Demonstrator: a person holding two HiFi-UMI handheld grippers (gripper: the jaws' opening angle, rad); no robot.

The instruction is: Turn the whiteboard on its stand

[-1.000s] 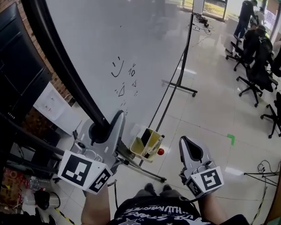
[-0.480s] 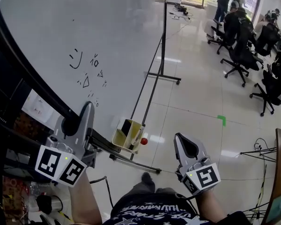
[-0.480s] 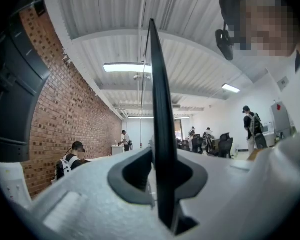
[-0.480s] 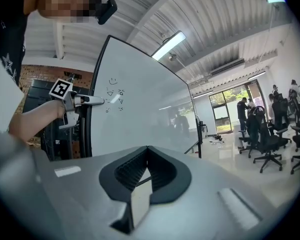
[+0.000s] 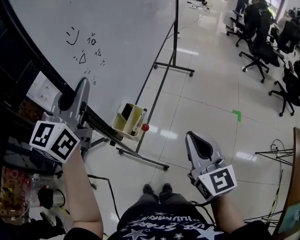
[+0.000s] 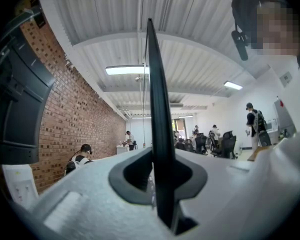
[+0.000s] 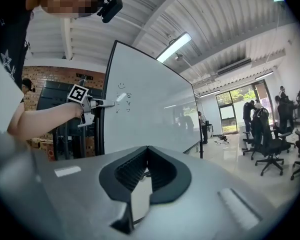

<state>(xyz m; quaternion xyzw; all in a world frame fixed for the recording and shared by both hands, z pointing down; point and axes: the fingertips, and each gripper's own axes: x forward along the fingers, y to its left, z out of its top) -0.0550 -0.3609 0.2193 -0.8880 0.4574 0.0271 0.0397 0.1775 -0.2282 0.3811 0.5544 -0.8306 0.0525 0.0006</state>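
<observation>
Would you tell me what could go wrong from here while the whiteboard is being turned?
The whiteboard is held only by the left hand-held gripper, its jaws closing on the thin black edge, so it might slip. The yellow tray on the tilted board may spill.

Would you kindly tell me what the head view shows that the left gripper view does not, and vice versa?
Only the head view: the written face of the whiteboard, the yellow tray and the right gripper. Only the left gripper view: the ceiling lights and the head camera. Both: the left gripper, jaws closing on the whiteboard's black frame, and office chairs.
</observation>
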